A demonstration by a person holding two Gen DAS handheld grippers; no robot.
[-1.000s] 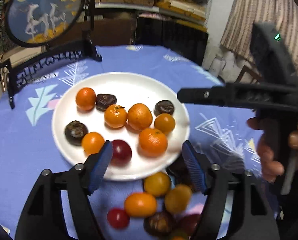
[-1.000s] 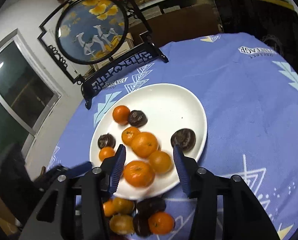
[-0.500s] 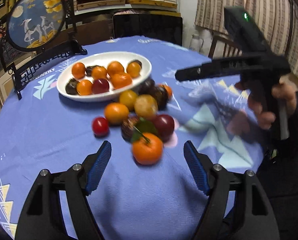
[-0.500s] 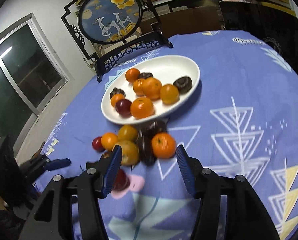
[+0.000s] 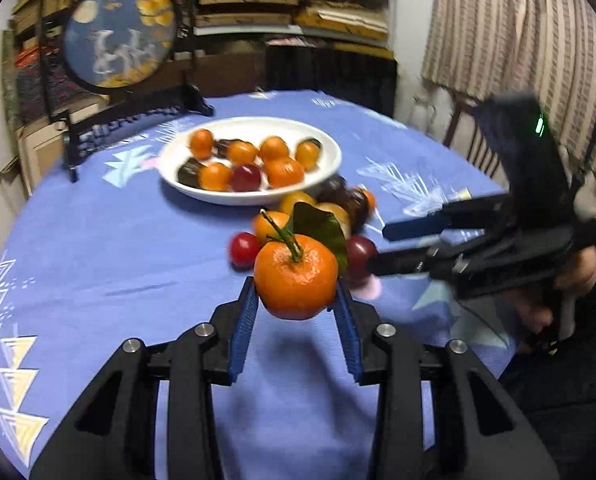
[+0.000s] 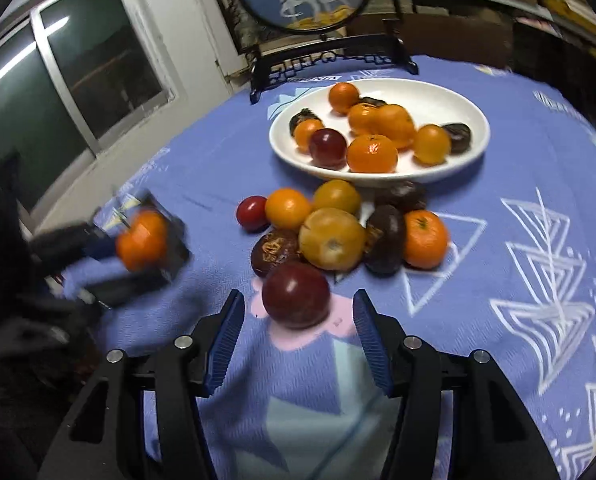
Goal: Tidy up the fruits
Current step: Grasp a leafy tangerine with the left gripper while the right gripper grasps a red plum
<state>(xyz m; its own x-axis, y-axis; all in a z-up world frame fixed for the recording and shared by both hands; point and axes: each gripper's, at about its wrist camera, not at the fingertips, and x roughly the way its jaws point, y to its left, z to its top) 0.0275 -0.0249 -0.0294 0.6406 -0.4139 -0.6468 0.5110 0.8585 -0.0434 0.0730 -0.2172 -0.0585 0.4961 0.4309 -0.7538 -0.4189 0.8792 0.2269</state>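
Your left gripper [image 5: 295, 300] clamps a leafy tangerine [image 5: 295, 280] above the blue tabletop [image 5: 97, 248], near the white plate [image 5: 249, 196] of fruit. Your right gripper [image 6: 295, 332] gapes, empty, around a dark red plum [image 6: 295, 300]. The screen stand's [image 6: 326, 62] lettering is unreadable.

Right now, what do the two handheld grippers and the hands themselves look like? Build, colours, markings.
Both alike: the left gripper and right gripper have black plastic linkage arms with silver round bolts, and blue ribbed pads on the fingertips. The right unit's black handle body carries a lit green LED. The bare right hand shows, with no glove; no cables visible.
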